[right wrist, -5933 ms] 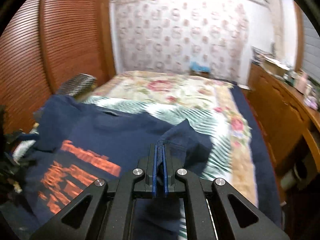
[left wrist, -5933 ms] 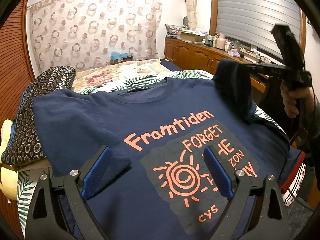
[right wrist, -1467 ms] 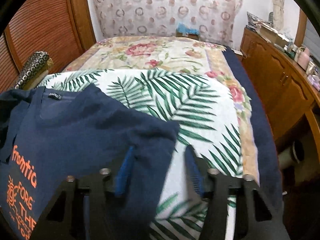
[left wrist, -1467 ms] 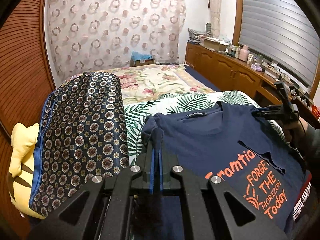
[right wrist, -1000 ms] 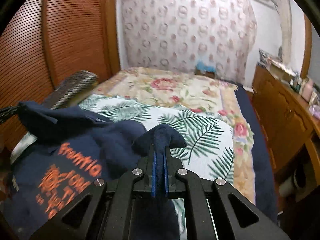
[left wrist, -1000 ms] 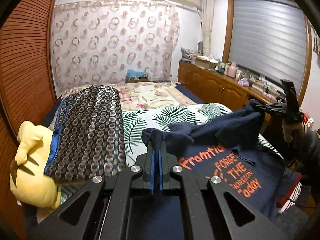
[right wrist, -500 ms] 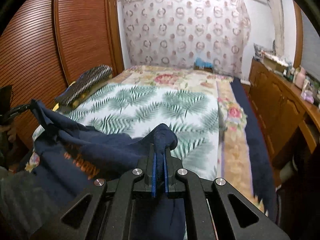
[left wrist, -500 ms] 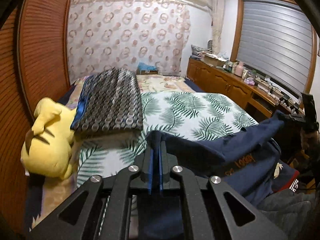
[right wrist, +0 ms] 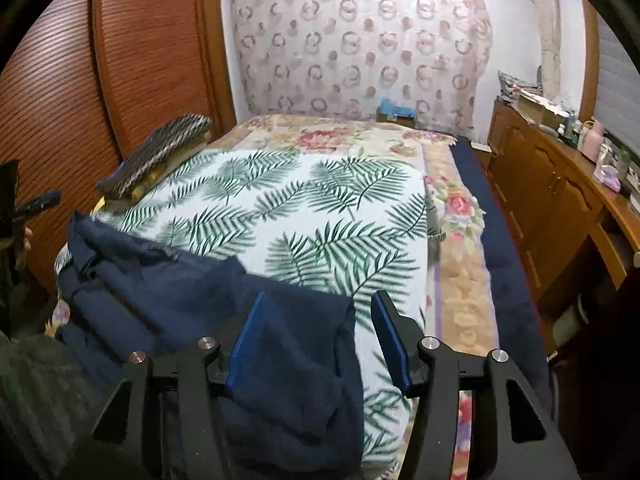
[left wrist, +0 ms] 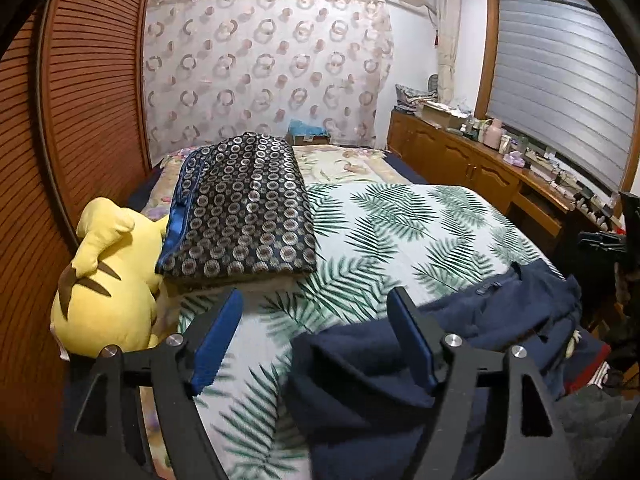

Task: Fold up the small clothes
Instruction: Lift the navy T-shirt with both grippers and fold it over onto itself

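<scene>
Left wrist view: the left gripper (left wrist: 316,330) fills the bottom of the frame, its jaws just opened and standing wide apart, gripping nothing. The navy shirt (left wrist: 460,344) lies bunched at the lower right on the near edge of the palm-leaf bedspread (left wrist: 400,232), one fold rising between the blue pads without being pressed. At left centre a yellow plush toy (left wrist: 104,280) sits beside a folded dark patterned cloth (left wrist: 244,208). Right wrist view: the right gripper (right wrist: 316,340) sits at bottom centre, its jaws also just opened, released from the cloth. The shirt (right wrist: 192,292) spreads across the lower left, a corner lying loose between the pads (right wrist: 248,340). The bedspread (right wrist: 312,200) fills the middle of the frame.
</scene>
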`<state>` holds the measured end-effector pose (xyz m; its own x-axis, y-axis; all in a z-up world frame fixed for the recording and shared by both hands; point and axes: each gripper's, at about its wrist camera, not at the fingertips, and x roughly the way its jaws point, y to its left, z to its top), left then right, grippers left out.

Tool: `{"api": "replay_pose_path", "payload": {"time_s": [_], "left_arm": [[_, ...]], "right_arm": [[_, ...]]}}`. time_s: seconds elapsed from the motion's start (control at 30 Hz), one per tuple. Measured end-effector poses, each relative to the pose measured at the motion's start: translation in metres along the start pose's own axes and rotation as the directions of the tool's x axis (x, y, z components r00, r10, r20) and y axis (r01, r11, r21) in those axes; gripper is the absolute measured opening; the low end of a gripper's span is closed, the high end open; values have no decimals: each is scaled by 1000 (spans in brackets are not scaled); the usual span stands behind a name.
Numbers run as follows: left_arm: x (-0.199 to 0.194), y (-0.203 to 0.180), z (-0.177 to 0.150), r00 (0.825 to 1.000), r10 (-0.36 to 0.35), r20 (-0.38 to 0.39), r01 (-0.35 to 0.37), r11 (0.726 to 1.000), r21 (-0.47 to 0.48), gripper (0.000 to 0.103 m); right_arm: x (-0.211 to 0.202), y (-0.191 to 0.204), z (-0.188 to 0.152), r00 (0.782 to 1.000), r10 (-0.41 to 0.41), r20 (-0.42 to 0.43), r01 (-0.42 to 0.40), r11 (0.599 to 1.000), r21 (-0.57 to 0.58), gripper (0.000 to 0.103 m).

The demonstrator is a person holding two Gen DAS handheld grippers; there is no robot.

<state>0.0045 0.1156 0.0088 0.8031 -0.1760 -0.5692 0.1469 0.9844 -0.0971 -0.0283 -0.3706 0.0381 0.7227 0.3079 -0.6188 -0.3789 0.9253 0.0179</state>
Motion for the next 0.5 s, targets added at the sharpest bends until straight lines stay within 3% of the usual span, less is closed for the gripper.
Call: {"api": "replay_pose_path", "payload": {"time_s": [0.23,0.5], "left_arm": [[51,10,10,996,3,-88,-1,1000,16,76],[86,11,-17,976,-21,-215,23,1000,3,75]], "right_arm": [[55,-1,-5,997,-42,-65,43,999,9,57],[98,-1,-2,992,4,-129,-1,1000,26,57]]}}
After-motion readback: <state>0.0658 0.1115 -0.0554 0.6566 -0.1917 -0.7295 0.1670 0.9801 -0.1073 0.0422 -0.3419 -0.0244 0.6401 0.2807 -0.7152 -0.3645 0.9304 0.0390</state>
